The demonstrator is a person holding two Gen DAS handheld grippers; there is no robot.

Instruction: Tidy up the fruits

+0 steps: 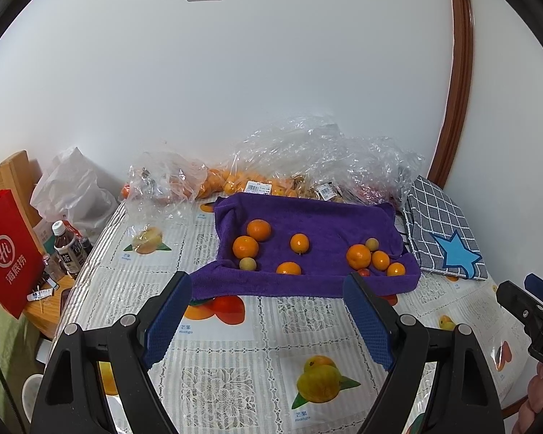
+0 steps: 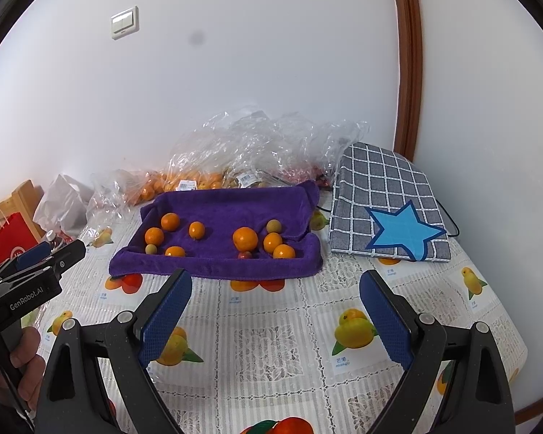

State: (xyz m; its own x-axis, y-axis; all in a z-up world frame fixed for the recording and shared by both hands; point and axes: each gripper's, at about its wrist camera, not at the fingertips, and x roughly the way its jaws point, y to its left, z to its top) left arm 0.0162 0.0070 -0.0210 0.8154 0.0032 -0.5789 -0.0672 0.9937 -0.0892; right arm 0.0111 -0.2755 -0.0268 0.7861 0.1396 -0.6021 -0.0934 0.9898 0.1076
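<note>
Tangerines (image 1: 245, 247) scattered on purple towel (image 1: 318, 224), frame centre; left tool (image 1: 271, 289) and right tool (image 2: 275, 289) both spread apart, empty.

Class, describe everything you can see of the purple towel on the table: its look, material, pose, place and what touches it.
The purple towel looks like soft, fuzzy terry cloth, deep violet all over. It lies spread on the fruit-print tablecloth toward the wall, its edges bunched up into a shallow rim, the right back corner folded over. Oranges, two small greenish-tan fruits and one small red fruit rest on it. Clear plastic bags sit just behind it; a checked cloth with a blue star lies to its right. Neither claw touches it.
</note>
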